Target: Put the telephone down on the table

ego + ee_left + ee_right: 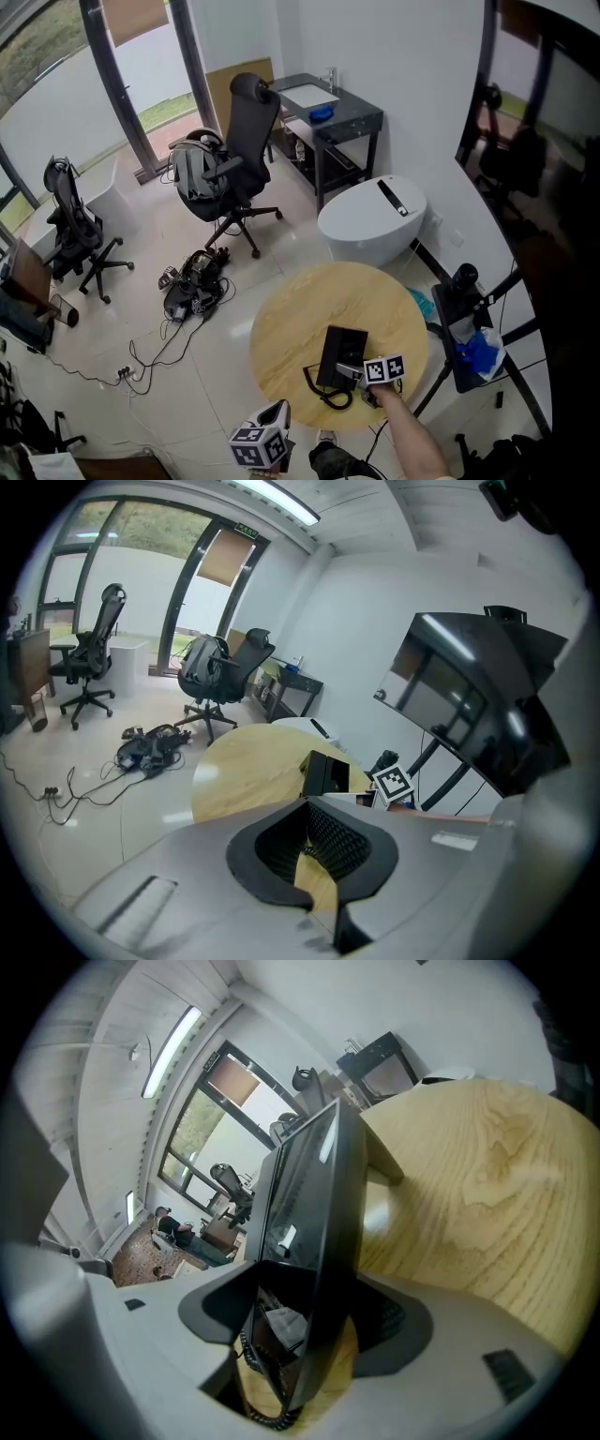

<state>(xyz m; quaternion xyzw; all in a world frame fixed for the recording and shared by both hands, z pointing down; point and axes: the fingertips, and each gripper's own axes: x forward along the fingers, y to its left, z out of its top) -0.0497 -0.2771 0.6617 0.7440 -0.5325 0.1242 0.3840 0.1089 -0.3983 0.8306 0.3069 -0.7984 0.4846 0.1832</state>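
Observation:
A black telephone (340, 358) lies on the round wooden table (300, 319), near its front edge, with a coiled cord (323, 394) trailing off its near side. My right gripper (354, 372) is at the phone's near end. In the right gripper view the telephone (309, 1222) stands edge-on between the jaws of that gripper (309, 1335), and bare wood shows between it and the right pad (405, 1318). My left gripper (274, 417) hovers at the table's front rim, left of the phone. Its jaws (319, 855) stand slightly apart with nothing in them, facing the telephone (328, 772).
A white oval pod (370, 220) and a black desk (337, 117) stand behind the table. Office chairs (234, 159) and a tangle of cables (192, 286) occupy the floor to the left. A black stand with blue items (467, 323) is close on the right.

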